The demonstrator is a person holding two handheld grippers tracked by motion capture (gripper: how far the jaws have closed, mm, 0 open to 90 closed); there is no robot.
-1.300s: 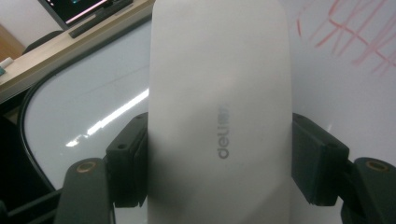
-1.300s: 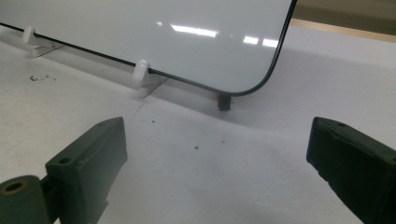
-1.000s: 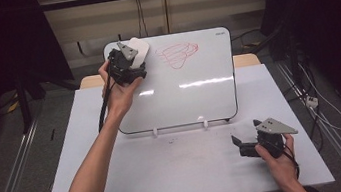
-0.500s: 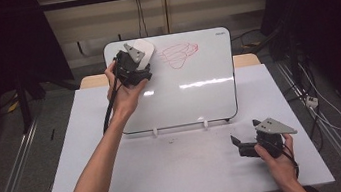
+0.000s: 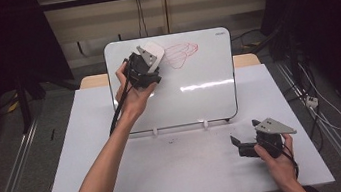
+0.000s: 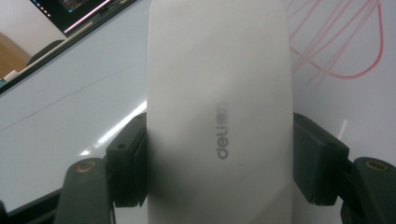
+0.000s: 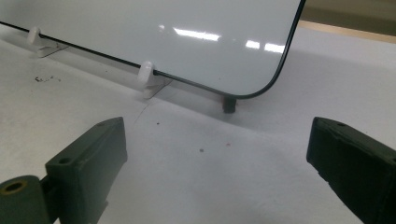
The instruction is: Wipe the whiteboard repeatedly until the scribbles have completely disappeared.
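**Eraser carried rightward along the board's top**

Shifted right since a second ago: left gripper (image 5: 146, 64), clamped on the white eraser (image 6: 219, 112), pressed against the whiteboard (image 5: 198, 89) just left of the red scribble (image 5: 180, 54). Resting low on the table (image 5: 170, 177), well apart: right gripper (image 5: 238, 146), jaws spread wide, holding nothing.

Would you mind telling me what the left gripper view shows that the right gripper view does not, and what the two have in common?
The left gripper view alone shows the white eraser clamped in the left tool, with "deli" printed on it, and the red scribble beside it. The right gripper view alone shows the right tool open over the white table, the board's two white clips, its rounded lower corner and dark specks on the table. Both show the glossy whiteboard with light reflections.
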